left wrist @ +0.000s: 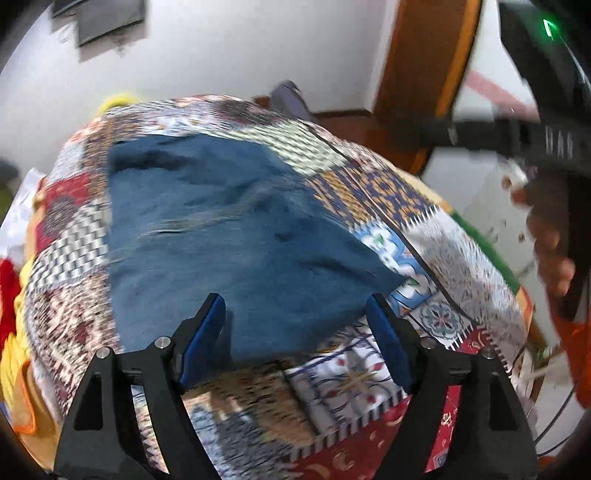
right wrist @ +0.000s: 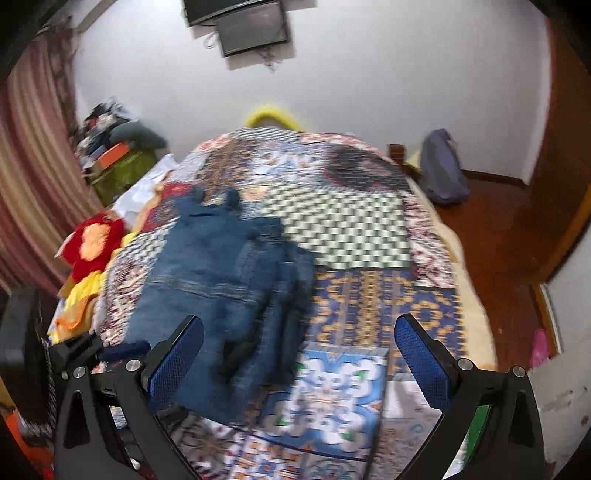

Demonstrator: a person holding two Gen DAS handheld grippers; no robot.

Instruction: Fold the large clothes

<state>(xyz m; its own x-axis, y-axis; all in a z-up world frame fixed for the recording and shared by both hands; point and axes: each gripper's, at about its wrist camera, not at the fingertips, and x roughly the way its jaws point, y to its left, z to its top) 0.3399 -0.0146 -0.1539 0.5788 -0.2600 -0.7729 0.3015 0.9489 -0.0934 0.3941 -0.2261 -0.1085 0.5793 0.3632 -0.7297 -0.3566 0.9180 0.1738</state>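
A blue denim garment (left wrist: 229,236) lies spread on the patchwork bedspread (left wrist: 369,384); in the right wrist view the denim garment (right wrist: 221,280) lies rumpled on the bed's left half. My left gripper (left wrist: 295,325) is open and empty, just above the garment's near edge. My right gripper (right wrist: 299,354) is open and empty, above the near right edge of the denim. The right gripper body (left wrist: 546,140) shows at the top right of the left wrist view, and the left gripper (right wrist: 88,354) shows at the lower left of the right wrist view.
Red and yellow clothes (right wrist: 88,251) are piled at the bed's left edge. A grey backpack (right wrist: 443,173) stands on the wooden floor at the far right. A cluttered green box (right wrist: 118,166) stands by the striped curtain (right wrist: 33,177). A screen (right wrist: 251,26) hangs on the white wall.
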